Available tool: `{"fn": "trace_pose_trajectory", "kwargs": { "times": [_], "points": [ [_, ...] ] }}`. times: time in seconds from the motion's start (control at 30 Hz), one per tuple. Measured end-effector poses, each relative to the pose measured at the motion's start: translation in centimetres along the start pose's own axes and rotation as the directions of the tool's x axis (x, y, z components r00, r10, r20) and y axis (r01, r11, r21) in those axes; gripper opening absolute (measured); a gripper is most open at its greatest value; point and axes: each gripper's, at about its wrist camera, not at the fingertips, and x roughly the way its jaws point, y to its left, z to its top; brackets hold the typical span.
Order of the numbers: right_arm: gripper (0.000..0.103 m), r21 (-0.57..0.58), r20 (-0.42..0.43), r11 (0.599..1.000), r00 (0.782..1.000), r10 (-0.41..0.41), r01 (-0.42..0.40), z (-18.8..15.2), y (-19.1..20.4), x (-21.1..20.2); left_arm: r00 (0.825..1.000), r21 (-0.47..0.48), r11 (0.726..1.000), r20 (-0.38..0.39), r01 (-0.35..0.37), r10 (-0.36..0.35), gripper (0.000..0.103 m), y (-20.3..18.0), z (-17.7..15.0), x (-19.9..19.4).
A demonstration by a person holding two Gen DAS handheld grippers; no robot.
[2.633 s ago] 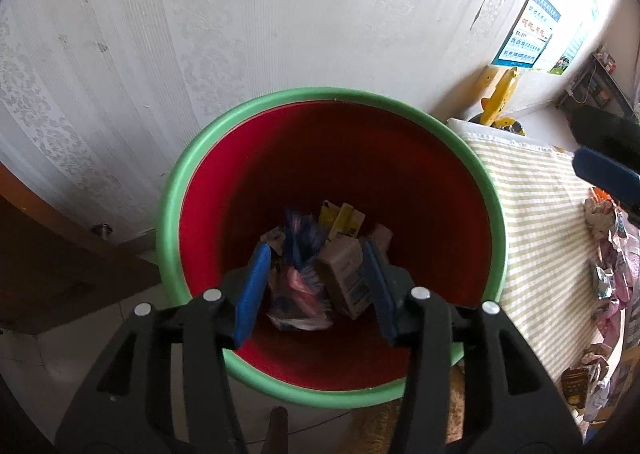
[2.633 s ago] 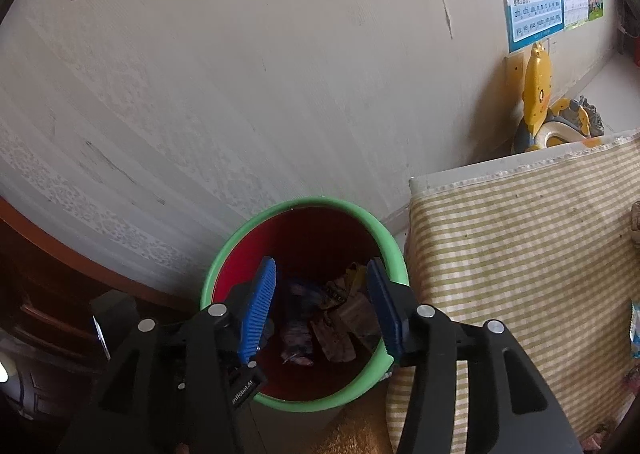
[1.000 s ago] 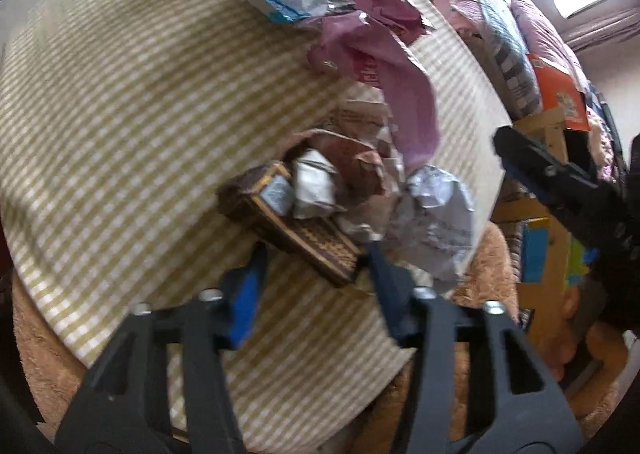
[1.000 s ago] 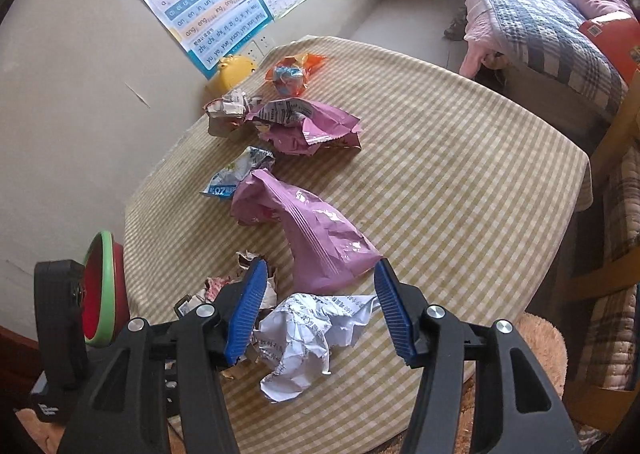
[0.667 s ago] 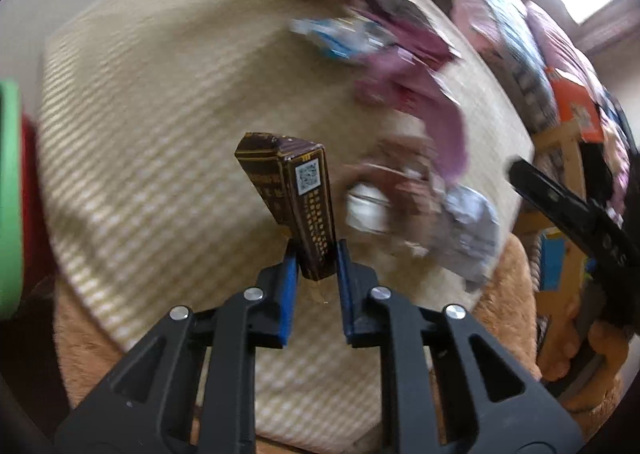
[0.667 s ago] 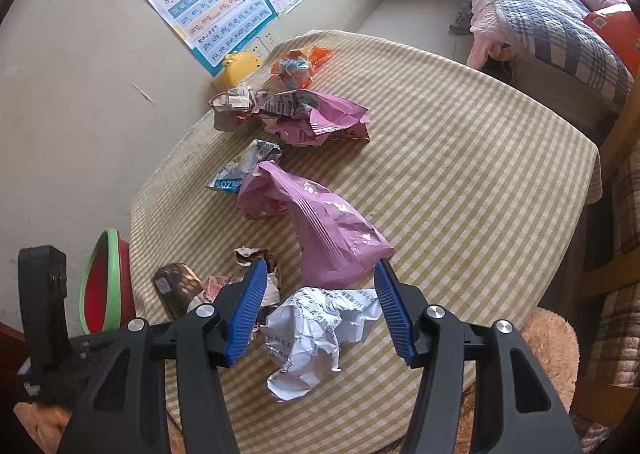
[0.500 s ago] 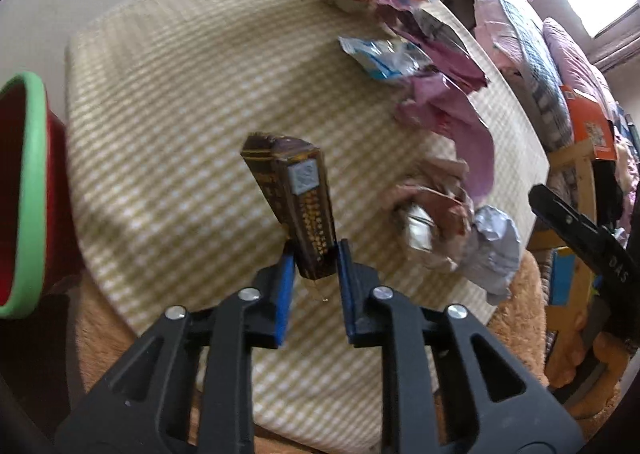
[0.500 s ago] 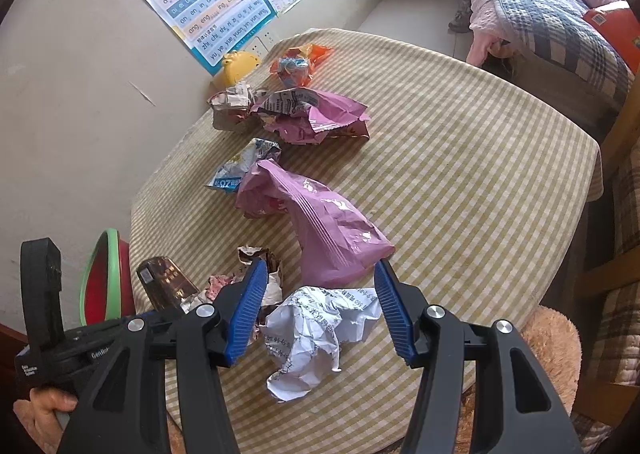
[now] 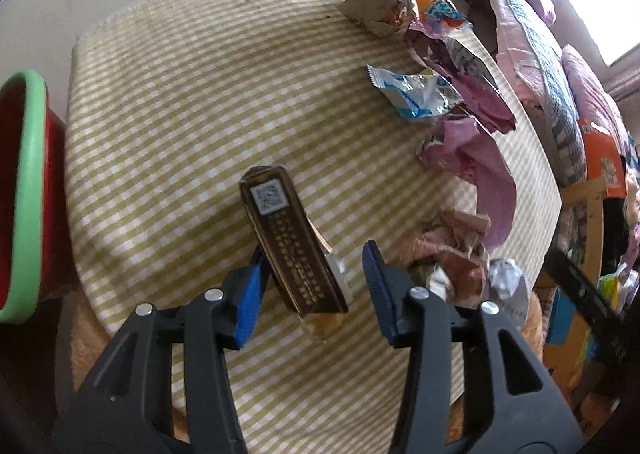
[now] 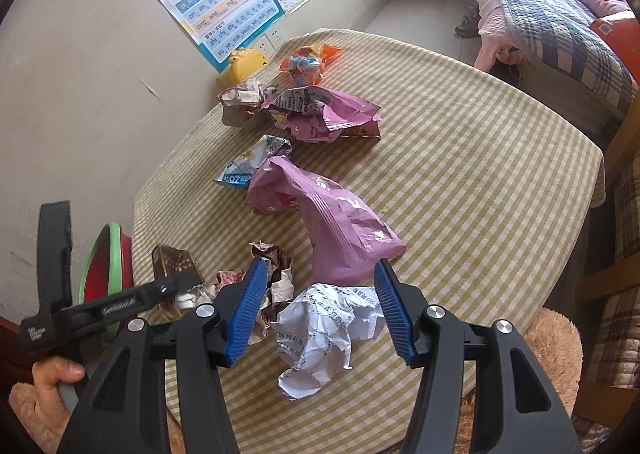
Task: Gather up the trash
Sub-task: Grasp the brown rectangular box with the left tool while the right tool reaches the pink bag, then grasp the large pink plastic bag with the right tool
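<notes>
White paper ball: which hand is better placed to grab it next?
Right. The right gripper is open with the paper ball lying between its fingers. The left gripper, also open, has the brown box between its fingers, and the ball sits far off to its side.

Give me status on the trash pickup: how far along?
Done: unclear, the green-rimmed bin hides its contents. In hand: nothing clamped; the brown box sits between the open left hand-held gripper jaws, and the right hand-held gripper is open over crumpled white paper. Left: near pink bag, far pink bag, blue wrapper, orange wrapper.
</notes>
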Motion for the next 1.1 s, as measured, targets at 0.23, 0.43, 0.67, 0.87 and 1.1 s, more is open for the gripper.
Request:
{"fn": "trace_pose_trajectory", "kwargs": {
  "times": [0.23, 0.43, 0.67, 0.87, 1.1],
  "points": [
    [0.054, 0.009, -0.005, 1.000, 1.000, -0.002, 0.002, 0.0, -0.4, 0.2, 1.000, -0.036, 0.999, -0.024, -0.004, 0.003, 0.028, 0.6, -0.3, 1.0],
    [0.054, -0.002, -0.019, 1.000, 1.000, -0.002, 0.002, -0.1, -0.1, 0.8, 0.998, -0.022, 0.999, 0.051, -0.043, 0.044, 0.022, 0.7, -0.3, -0.8],
    [0.054, -0.058, -0.022, 0.998, 0.999, -0.036, 0.035, 1.9, 0.2, 1.9, 0.976, 0.075, 0.991, 0.197, -0.115, 0.098, 0.022, -0.7, -0.3, -4.0],
    [0.056, -0.115, -0.060, 0.992, 0.996, -0.062, 0.055, 4.4, 0.3, 4.2, 0.958, 0.118, 0.979, 0.256, -0.164, 0.129, 0.022, -1.1, -0.3, -5.1],
    [0.056, -0.158, -0.111, 0.985, 0.990, -0.082, 0.064, 5.2, 0.7, 6.5, 0.946, 0.120, 0.974, 0.286, -0.193, 0.152, 0.022, -1.0, -0.3, -5.5]
  ]
}}
